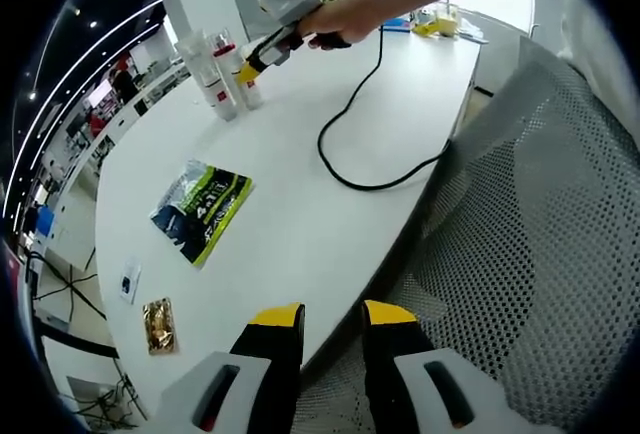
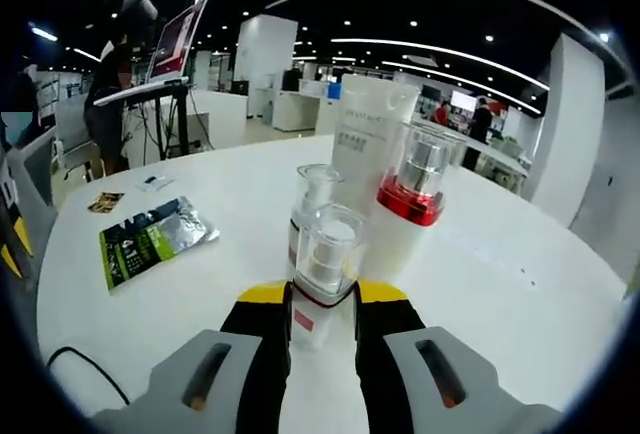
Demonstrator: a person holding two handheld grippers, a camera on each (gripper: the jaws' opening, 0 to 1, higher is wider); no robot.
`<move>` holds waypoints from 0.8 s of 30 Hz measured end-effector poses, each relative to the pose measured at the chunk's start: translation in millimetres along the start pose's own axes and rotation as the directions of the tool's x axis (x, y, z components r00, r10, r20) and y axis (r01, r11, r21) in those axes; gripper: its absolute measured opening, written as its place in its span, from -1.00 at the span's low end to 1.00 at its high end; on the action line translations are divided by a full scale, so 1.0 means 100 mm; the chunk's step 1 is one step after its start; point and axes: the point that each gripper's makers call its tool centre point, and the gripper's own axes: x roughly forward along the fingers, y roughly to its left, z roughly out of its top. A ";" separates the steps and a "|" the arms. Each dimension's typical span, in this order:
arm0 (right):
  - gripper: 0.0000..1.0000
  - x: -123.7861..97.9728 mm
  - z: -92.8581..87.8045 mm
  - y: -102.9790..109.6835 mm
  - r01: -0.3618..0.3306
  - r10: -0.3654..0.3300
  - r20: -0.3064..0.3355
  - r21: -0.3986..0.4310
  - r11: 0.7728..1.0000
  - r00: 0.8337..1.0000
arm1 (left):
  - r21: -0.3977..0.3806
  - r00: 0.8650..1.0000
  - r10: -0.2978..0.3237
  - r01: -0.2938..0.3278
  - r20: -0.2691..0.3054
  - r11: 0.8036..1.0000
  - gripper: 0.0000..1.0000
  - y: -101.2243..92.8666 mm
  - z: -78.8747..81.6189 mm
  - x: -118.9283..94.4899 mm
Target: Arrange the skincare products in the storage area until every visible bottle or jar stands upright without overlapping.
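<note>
Several skincare products stand upright in a tight group on the white table (image 2: 520, 284): a tall white tube (image 2: 370, 139), a bottle with a red collar and clear cap (image 2: 412, 199), and a clear-capped bottle (image 2: 314, 194) behind. In front stands a small clear-capped bottle (image 2: 326, 249), and my right gripper (image 2: 322, 299) is shut on its lower body. In the left gripper view, the same group of bottles (image 1: 220, 74) is far across the table, with a hand holding the right gripper (image 1: 262, 56) against it. My left gripper (image 1: 332, 319) is open over the table's near edge, holding nothing.
A green foil packet (image 1: 200, 209) lies flat mid-table, with a gold sachet (image 1: 158, 326) and a small card (image 1: 130, 281) near the edge. A black cable (image 1: 355, 154) loops across the table. A mesh chair back (image 1: 540, 254) stands beside my left gripper. Green packet (image 2: 150, 239) lies left of the bottles.
</note>
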 end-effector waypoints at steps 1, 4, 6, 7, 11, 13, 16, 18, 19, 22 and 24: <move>-0.57 0.00 0.00 0.00 0.001 -0.001 0.000 -0.001 1.000 1.000 | -0.001 1.000 0.000 0.000 0.001 1.000 -0.54 0.00 0.00 0.00; -0.57 0.01 0.00 -0.02 0.009 -0.009 -0.003 0.000 1.000 1.000 | -0.002 1.000 0.004 -0.004 0.003 1.000 -0.54 0.01 0.00 0.00; -0.57 0.01 0.00 -0.03 0.015 -0.015 -0.006 -0.001 1.000 1.000 | -0.003 1.000 0.006 -0.006 0.005 1.000 -0.54 0.01 0.01 0.00; -0.57 0.02 0.00 -0.04 0.020 -0.020 -0.009 0.003 1.000 1.000 | -0.003 1.000 0.006 -0.006 0.006 1.000 -0.54 0.01 0.01 0.00; -0.57 0.02 0.00 -0.07 0.044 -0.044 -0.020 0.009 0.999 0.999 | -0.003 1.000 0.008 -0.008 0.008 1.000 -0.54 0.02 0.01 0.00; -0.57 0.03 0.00 -0.08 0.054 -0.054 -0.023 0.007 0.999 0.998 | -0.003 1.000 0.009 -0.009 0.009 1.000 -0.54 0.02 0.01 -0.01; -0.57 0.03 0.00 -0.09 0.061 -0.060 -0.026 0.011 0.998 0.998 | -0.003 1.000 0.009 -0.009 0.010 1.000 -0.54 0.02 0.01 -0.01; -0.57 0.04 0.00 -0.10 0.063 -0.062 -0.029 0.009 0.998 0.998 | -0.002 1.000 0.008 -0.008 0.012 1.000 -0.54 0.02 0.01 -0.01; -0.57 0.04 0.00 -0.10 0.062 -0.062 -0.029 0.007 0.998 0.998 | -0.002 1.000 0.008 -0.008 0.012 1.000 -0.54 0.02 0.02 -0.01; -0.56 0.05 0.00 -0.12 0.064 -0.064 -0.039 0.002 0.998 0.997 | -0.002 1.000 0.008 -0.008 0.014 1.000 -0.54 0.02 0.02 -0.01; -0.56 0.06 0.00 -0.13 0.067 -0.067 -0.045 0.000 0.998 0.997 | -0.001 1.000 0.008 -0.008 0.016 1.000 -0.54 0.02 0.02 -0.01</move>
